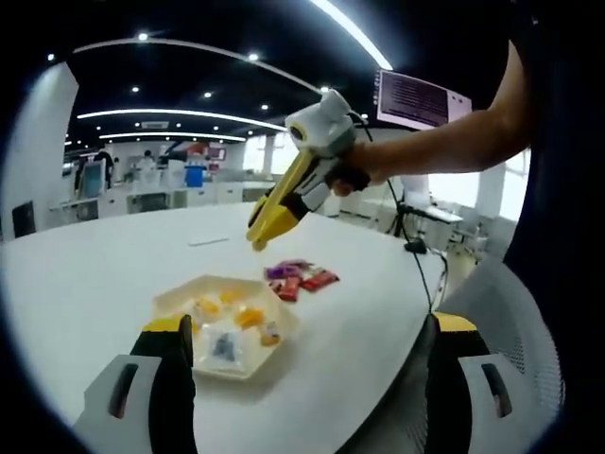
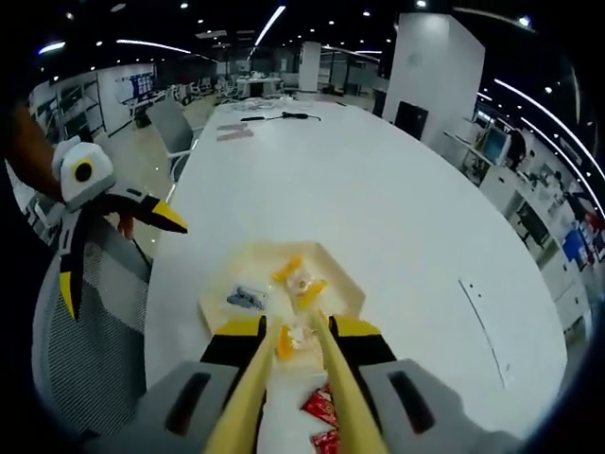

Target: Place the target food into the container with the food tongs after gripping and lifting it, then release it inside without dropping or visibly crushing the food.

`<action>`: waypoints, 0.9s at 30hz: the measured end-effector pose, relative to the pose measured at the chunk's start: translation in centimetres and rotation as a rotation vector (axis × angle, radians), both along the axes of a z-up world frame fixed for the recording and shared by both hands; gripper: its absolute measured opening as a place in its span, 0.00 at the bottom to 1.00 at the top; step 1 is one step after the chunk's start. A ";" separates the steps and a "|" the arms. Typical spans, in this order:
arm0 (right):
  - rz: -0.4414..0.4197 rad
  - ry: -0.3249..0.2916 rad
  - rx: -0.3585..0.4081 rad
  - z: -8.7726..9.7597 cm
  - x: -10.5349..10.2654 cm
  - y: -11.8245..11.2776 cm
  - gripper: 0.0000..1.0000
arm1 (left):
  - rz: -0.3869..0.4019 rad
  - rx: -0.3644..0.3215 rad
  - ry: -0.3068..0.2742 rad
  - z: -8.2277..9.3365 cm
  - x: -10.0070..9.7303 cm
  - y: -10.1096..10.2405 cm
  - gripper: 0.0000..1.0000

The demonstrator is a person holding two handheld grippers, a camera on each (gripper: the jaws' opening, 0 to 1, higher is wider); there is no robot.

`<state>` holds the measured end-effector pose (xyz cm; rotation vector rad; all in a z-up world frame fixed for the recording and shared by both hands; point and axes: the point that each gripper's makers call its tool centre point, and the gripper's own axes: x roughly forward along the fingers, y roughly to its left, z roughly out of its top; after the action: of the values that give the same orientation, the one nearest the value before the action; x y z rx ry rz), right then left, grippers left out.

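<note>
Right hand-held gripper (image 2: 295, 345), closed on yellow food tongs (image 2: 288, 374), whose tips pinch an orange food piece (image 2: 284, 342) above the cream hexagonal container (image 2: 340, 274). Left hand-held gripper (image 2: 121, 248), jaws wide apart, empty, beside the white tabletop (image 2: 378, 189). Red packets (image 1: 301, 278) lie near the container.

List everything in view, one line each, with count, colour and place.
Table: one, white, oval, under everything.
Tray: one, cream, hexagonal, near the table edge.
Snacks in tray: several, yellow-orange, plus one clear packet with blue-grey contents.
Red packets: a small pile, red with one purple, on the table beside the tray.
Tongs: one pair, yellow, held in the right gripper, tips over the tray.
Chair: one, grey mesh, at the table edge.
Person's arm: one, holding the right gripper.
Left gripper: jaws wide apart, holding nothing.
Right gripper: clamped on the tongs.
</note>
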<state>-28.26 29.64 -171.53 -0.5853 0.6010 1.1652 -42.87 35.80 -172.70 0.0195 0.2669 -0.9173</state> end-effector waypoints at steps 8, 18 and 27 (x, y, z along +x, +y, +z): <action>-0.041 -0.016 -0.008 -0.4 1.2 -3.0 0.26 | -0.040 0.032 0.007 -0.7 -0.5 -0.5 0.99; -0.078 -0.020 -0.017 -0.8 1.9 -5.7 0.26 | -0.020 0.065 0.040 -1.5 -0.3 -0.1 0.99; -0.042 -0.028 -0.007 -1.2 2.1 -6.3 0.28 | -0.020 0.059 0.040 -1.4 -0.4 -0.1 0.99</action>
<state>-26.12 23.38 -172.73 -0.5919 0.5913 1.1140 -43.26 35.72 -174.08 0.0587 0.3312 -0.9300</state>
